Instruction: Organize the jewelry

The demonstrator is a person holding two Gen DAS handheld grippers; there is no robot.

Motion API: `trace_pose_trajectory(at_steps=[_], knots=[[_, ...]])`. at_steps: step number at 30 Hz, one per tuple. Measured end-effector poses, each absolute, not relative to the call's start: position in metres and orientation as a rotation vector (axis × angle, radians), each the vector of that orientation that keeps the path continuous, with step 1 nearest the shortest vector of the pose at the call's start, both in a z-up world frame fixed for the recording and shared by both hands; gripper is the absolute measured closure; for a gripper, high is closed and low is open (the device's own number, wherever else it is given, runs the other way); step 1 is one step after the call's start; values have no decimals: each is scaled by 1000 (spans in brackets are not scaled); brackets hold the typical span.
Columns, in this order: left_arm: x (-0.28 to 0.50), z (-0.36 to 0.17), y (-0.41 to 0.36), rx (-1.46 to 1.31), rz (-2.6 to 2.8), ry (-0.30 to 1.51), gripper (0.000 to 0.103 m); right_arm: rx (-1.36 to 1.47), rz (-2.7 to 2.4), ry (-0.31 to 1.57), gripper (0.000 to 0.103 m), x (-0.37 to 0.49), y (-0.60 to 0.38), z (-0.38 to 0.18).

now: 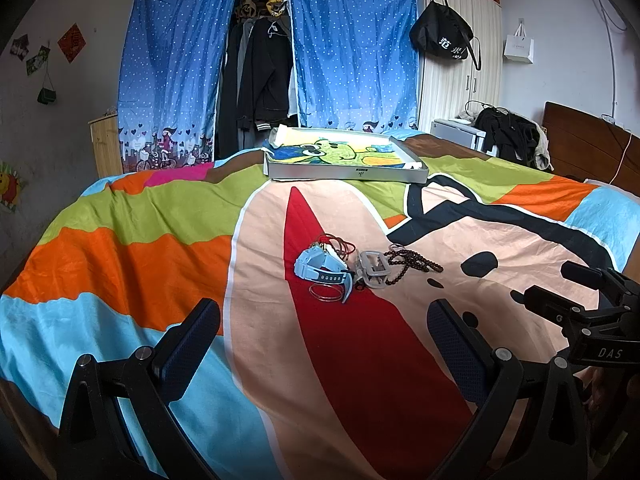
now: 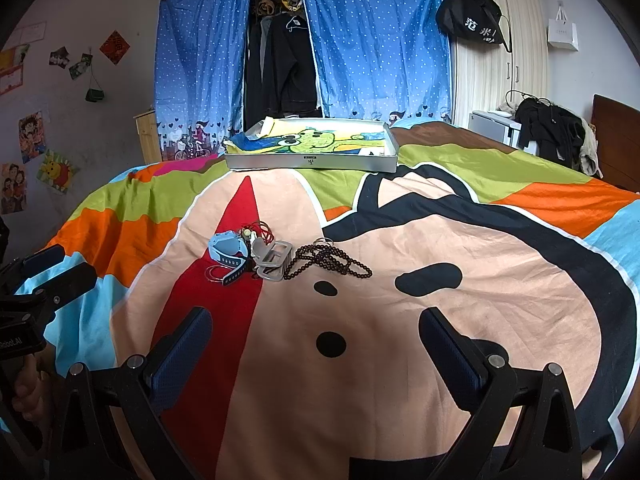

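Grey box (image 1: pixel 347 176) sits at upper centre of both views, on the far part of the bedspread (image 1: pixel 120 264). Inside it lies a cloth (image 1: pixel 332 152) with a green cartoon figure on blue and yellow; some white paper shows at its left end. No jewelry seen in the box.

Jewelry pile lies mid-frame on the bedspread, well short of the box: blue watch (image 1: pixel 320 270) on the left, over the red stripe; thin bangles (image 1: pixel 326 293) just below it; red cord (image 1: pixel 340 242) behind it; grey buckle piece (image 1: pixel 373 269) touching the watch's right side; dark bead string (image 1: pixel 412 262) on the right, trailing over the peach patch. A small ring sits at the beads' upper end (too small to tell more).

Left gripper (image 1: pixel 324 344): jaws spread wide, nothing between them, both fingers above the bedspread, near the pile but not touching it. Right gripper (image 2: pixel 316 344): jaws also spread wide, holding nothing, pile well ahead and to the upper left of its view. Each gripper shows at the other view's edge (lower right in the left view, lower left in the right view).
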State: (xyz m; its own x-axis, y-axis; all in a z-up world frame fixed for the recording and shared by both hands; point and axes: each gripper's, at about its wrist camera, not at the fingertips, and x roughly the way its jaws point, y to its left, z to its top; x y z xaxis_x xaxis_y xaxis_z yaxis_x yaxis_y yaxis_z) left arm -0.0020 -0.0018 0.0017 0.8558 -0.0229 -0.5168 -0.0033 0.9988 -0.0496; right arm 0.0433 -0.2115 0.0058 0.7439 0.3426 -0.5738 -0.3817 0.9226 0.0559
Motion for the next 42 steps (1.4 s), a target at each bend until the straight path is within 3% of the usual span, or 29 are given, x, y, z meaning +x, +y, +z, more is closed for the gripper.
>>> trace_pose_trajectory(at_steps=[15, 27, 42], knots=[[8, -1, 2, -39, 15, 563, 2, -93, 390, 596, 0, 50, -215, 5], [66, 6, 45, -20, -18, 593, 2, -245, 557, 685, 0, 132, -182, 36], [137, -42, 63, -62, -119, 781, 2, -254, 721, 861, 0, 222, -148, -6]])
